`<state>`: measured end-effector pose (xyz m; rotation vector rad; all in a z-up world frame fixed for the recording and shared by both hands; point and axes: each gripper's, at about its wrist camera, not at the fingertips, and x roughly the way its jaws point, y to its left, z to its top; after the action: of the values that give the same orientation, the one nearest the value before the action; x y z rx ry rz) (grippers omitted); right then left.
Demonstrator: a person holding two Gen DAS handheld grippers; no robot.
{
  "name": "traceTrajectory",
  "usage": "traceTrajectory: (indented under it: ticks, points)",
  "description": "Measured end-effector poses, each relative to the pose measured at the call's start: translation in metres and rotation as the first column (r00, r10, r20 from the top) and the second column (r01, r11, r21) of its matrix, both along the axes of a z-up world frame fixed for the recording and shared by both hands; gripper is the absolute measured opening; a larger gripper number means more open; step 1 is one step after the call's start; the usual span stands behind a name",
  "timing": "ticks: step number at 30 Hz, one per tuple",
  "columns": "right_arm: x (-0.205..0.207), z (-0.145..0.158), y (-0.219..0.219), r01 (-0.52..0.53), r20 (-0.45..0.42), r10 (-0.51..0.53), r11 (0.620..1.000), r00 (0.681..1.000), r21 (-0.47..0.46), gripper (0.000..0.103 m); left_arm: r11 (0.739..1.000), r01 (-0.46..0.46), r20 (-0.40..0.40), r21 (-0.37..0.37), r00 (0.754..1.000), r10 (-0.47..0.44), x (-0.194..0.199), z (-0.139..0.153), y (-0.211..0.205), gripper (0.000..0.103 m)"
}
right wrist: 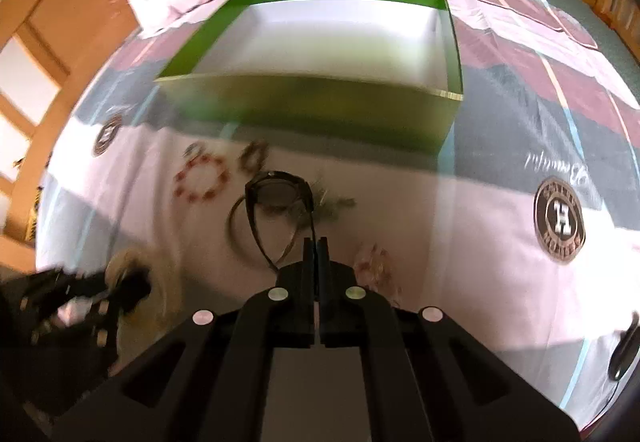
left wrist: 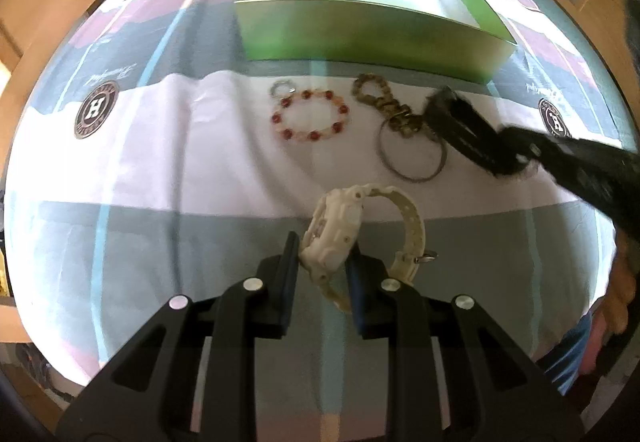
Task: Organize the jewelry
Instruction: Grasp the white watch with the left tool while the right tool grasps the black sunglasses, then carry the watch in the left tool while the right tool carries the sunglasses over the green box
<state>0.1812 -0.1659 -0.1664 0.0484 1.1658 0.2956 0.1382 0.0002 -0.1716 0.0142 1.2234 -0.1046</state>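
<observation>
Two black jaws of the left gripper [left wrist: 322, 262] pinch a chunky cream plastic watch [left wrist: 332, 230] above the patterned bedsheet [left wrist: 160, 161]; a round red-beaded bracelet [left wrist: 310, 115], a brassy chain [left wrist: 384, 101] and a thin metal hoop [left wrist: 412, 153] lie before the glossy green box [left wrist: 360, 29]. From the right wrist, the right gripper [right wrist: 316, 246] is pressed together on a dark, round-faced watch [right wrist: 278, 189] by its slim strap.

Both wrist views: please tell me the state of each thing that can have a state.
green box: open, seemingly empty.
white watch: held in left gripper.
black watch: strap pinched by right gripper.
red bead bracelet: flat on sheet.
metal ring: flat on sheet.
chain bracelet: on sheet.
</observation>
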Motion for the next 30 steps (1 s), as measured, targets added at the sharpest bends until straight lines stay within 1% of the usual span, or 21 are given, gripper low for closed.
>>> traceTrajectory:
  ticks: [1,4,7,8,10,11,12,13,15,16,17,19,20,21,23,25,27,28,29,30]
  points:
    - [-0.005,0.001,0.003,-0.010,-0.002,0.010,1.000,1.000,0.007,0.000,1.000,-0.002,-0.003,0.001,1.000,0.002,-0.004,-0.001,0.004,0.023]
    - [-0.038,0.003,0.000,-0.044,-0.021,0.045,0.999,0.999,0.023,0.000,1.000,-0.009,-0.023,0.006,1.000,0.009,-0.010,-0.008,0.010,0.023]
    - [-0.052,-0.010,-0.002,-0.059,-0.050,0.058,0.998,0.997,-0.017,0.000,1.000,-0.017,-0.051,0.009,0.999,0.017,-0.018,-0.022,0.019,0.023]
    - [-0.056,-0.016,-0.002,-0.057,-0.059,0.055,0.998,0.997,-0.037,0.000,1.000,-0.019,-0.058,0.009,0.998,0.019,-0.019,-0.026,0.020,0.023]
    - [-0.057,-0.021,-0.005,-0.038,-0.072,0.035,0.998,0.997,-0.043,0.001,1.000,-0.021,-0.063,0.011,0.998,0.022,-0.020,-0.029,0.022,0.023]
    - [-0.056,-0.022,-0.006,-0.031,-0.074,0.027,0.999,0.997,-0.044,0.006,1.000,-0.021,-0.062,0.011,0.998,0.022,-0.020,-0.030,0.021,0.023]
    - [-0.054,-0.021,-0.004,-0.026,-0.063,0.023,0.999,0.998,-0.046,0.015,1.000,-0.019,-0.058,0.014,0.998,0.019,-0.020,-0.030,0.020,0.023]
    - [-0.052,-0.019,-0.002,-0.026,-0.052,0.023,0.999,0.998,-0.048,0.020,1.000,-0.016,-0.055,0.016,0.998,0.017,-0.019,-0.029,0.020,0.023]
    - [-0.044,-0.015,0.003,-0.020,-0.021,0.018,0.999,1.000,-0.051,0.040,1.000,-0.014,-0.046,0.027,0.999,0.015,-0.016,-0.028,0.018,0.025]
    - [-0.040,-0.013,0.007,-0.021,-0.009,0.020,0.998,1.000,-0.053,0.041,0.999,-0.013,-0.039,0.037,0.999,0.015,-0.014,-0.028,0.018,0.026]
    - [-0.035,-0.013,0.012,-0.031,0.002,0.031,0.998,1.000,-0.059,0.042,0.999,-0.010,-0.035,0.039,0.999,0.011,-0.012,-0.027,0.017,0.029]
    - [-0.024,-0.017,0.024,-0.052,0.007,0.053,0.994,0.999,-0.099,0.042,0.999,-0.003,-0.035,0.046,0.999,0.005,-0.010,-0.027,0.015,0.032]
    - [-0.015,-0.025,0.034,-0.065,-0.010,0.065,0.989,0.998,-0.136,0.041,0.999,0.001,-0.036,0.053,0.999,0.001,-0.009,-0.028,0.014,0.033]
    - [-0.012,-0.029,0.037,-0.073,-0.024,0.070,0.987,0.997,-0.146,0.041,0.998,0.003,-0.038,0.055,0.999,-0.001,-0.008,-0.028,0.013,0.035]
    - [-0.009,-0.039,0.041,-0.084,-0.047,0.077,0.984,0.996,-0.154,0.041,0.998,0.007,-0.043,0.057,0.999,-0.005,-0.005,-0.029,0.011,0.046]
    - [-0.008,-0.045,0.044,-0.092,-0.058,0.084,0.982,0.995,-0.163,0.037,0.998,0.007,-0.049,0.064,0.999,-0.004,-0.003,-0.033,0.012,0.048]
    - [-0.007,-0.048,0.044,-0.098,-0.070,0.088,0.984,0.994,-0.147,0.023,0.998,0.005,-0.063,0.056,0.998,-0.002,0.000,-0.039,0.015,0.048]
    - [-0.007,-0.049,0.043,-0.097,-0.075,0.087,0.985,0.993,-0.143,0.018,0.999,0.004,-0.072,0.049,0.997,0.000,0.002,-0.042,0.014,0.046]
    - [-0.007,-0.049,0.043,-0.095,-0.073,0.085,0.984,0.994,-0.151,0.011,0.999,0.001,-0.081,0.042,0.997,0.003,0.003,-0.045,0.014,0.036]
    - [-0.007,-0.048,0.042,-0.094,-0.074,0.083,0.985,0.994,-0.146,0.005,0.999,-0.004,-0.086,0.034,0.996,0.007,0.005,-0.047,0.015,0.033]
